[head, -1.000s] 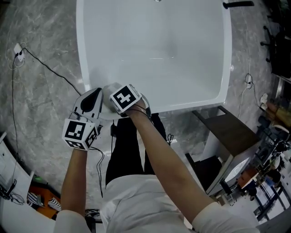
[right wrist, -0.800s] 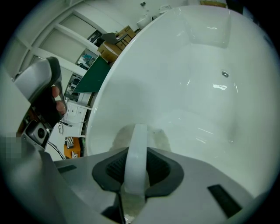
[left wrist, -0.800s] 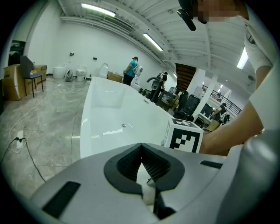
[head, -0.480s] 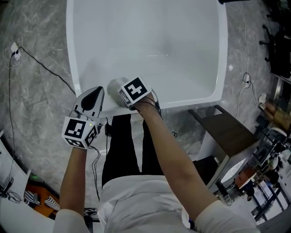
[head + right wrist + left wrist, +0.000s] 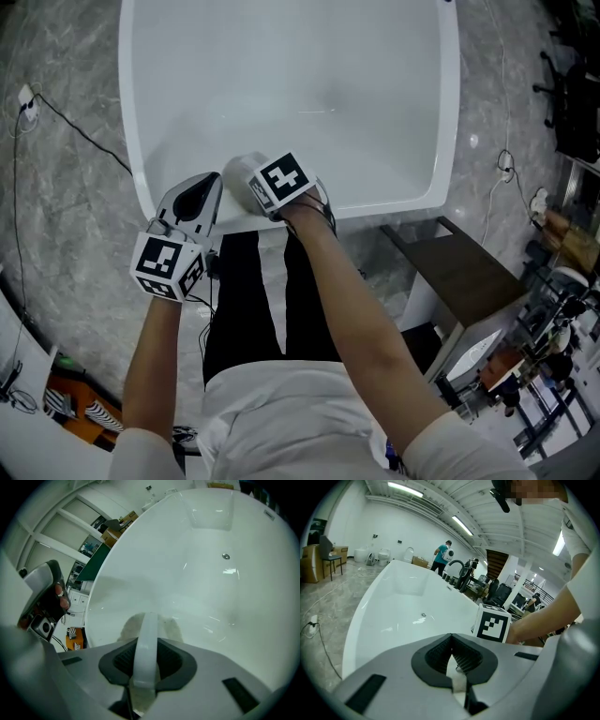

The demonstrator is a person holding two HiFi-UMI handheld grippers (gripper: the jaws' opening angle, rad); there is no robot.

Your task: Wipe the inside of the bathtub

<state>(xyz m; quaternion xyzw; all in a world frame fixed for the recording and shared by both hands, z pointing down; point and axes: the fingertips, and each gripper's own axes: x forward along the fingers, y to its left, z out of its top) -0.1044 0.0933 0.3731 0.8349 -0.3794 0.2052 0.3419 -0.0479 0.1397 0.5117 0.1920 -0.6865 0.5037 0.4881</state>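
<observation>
Tub (image 5: 309, 75) wall meets my right gripper (image 5: 144, 665), clamped on a half-hidden pad (image 5: 125, 629). My left gripper (image 5: 453, 660) is closed, empty.

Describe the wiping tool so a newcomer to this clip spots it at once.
Start at the big white bathtub, then go to its near rim. There the right tongs clamp the cleaning pad: beige, with a white strap handle, the only loose item in the tub.

White bathtub (image 5: 281, 75); grey, veined marble floor (image 5: 66, 206).
</observation>
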